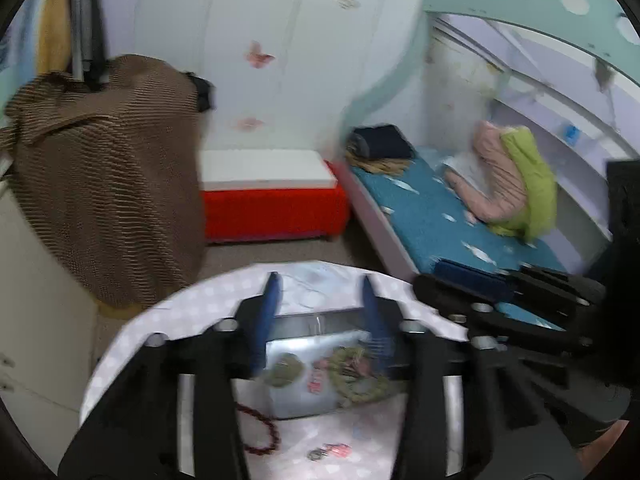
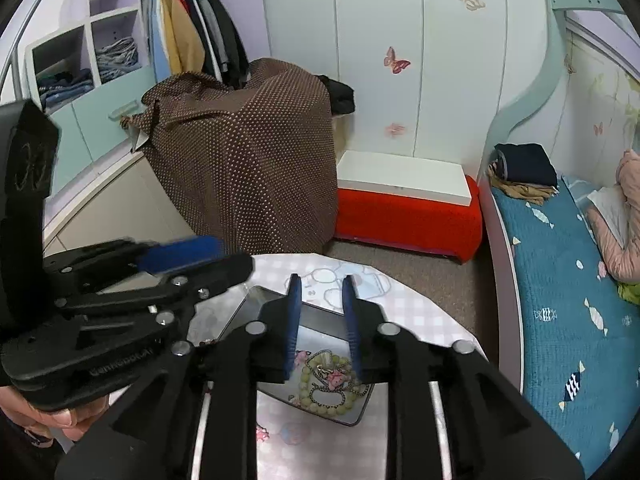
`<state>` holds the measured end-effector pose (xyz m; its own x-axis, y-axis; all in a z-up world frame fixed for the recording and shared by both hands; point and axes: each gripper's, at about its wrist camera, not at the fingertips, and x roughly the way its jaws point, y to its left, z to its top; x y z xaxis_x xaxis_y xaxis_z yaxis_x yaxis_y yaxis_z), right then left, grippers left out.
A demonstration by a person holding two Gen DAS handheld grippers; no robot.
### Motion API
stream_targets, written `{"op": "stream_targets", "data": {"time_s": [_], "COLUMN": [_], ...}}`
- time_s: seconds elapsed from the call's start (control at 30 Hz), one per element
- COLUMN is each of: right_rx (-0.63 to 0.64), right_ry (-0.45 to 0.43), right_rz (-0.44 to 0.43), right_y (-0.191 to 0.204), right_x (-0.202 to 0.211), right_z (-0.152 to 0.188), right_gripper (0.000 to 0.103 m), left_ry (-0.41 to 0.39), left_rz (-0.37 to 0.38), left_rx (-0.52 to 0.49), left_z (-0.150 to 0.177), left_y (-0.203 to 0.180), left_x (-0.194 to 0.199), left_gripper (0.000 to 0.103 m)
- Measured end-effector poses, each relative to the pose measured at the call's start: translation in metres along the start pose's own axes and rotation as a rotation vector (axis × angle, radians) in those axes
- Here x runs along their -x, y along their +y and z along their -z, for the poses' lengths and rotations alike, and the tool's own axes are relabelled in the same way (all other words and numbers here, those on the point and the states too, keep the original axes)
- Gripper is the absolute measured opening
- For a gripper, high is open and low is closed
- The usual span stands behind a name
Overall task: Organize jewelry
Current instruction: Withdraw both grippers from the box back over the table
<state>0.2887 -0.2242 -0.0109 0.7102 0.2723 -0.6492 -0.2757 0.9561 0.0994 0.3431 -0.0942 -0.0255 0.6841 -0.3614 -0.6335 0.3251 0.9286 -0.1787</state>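
Item 1, desk (image 2: 420,308): round, checked pastel cover, lying under both tools.

Item 2, metal tray (image 2: 320,332): shallow, shiny, directly below the tool tips.

Item 3, left tool (image 1: 320,312): jaws well apart, holding nothing. Right tool (image 2: 322,320): jaws narrowly apart, empty.

Item 4, green bead bracelet (image 2: 324,392): pale round beads, tangled with a grey chain (image 2: 320,394) and pink charms in the tray, beneath the right tool.

Item 5, dark red bead string (image 1: 262,432) and small charm (image 1: 328,451): loose on the desk, nearer us than the tray.

Risk, as we judge: gripping one tangled piece drags its neighbours out; beads may slip off the desk edge.
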Motion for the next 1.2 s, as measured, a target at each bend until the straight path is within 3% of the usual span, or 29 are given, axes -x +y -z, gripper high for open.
{"op": "stream_targets", "data": {"time_s": [0.03, 0.07, 0.13, 0.23, 0.67, 1.2], "right_rx": [-0.013, -0.022, -0.035, -0.044, -0.054, 0.003], "right_ry": [-0.001, -0.001, -0.007, -0.048, -0.118, -0.16], "right_rz": [0.004, 0.008, 0.019, 0.038, 0.091, 0.109], "right_y": [-0.003, -0.006, -0.01, -0.012, -0.001, 0.029], "right_x": [0.001, 0.001, 0.003, 0.009, 0.03, 0.058], "right_z": [0.0, 0.0, 0.002, 0.004, 0.005, 0.016], "right_gripper": [0.026, 0.032, 0.075, 0.095, 0.095, 0.095], "left_ry": [-0.009, -0.031, -0.06, -0.075, -0.176, -0.196], "left_rz": [-0.009, -0.017, -0.031, -0.07, -0.237, -0.295], "left_rx": [0.02, 0.053, 0.079, 0.08, 0.081, 0.069], "left_z": [0.0, 0.0, 0.0, 0.001, 0.027, 0.056], "left_y": [0.005, 0.013, 0.02, 0.027, 0.047, 0.051], "left_x": [0.002, 0.006, 0.014, 0.025, 0.088, 0.128], "left_gripper": [0.081, 0.089, 0.093, 0.095, 0.097, 0.097]}}
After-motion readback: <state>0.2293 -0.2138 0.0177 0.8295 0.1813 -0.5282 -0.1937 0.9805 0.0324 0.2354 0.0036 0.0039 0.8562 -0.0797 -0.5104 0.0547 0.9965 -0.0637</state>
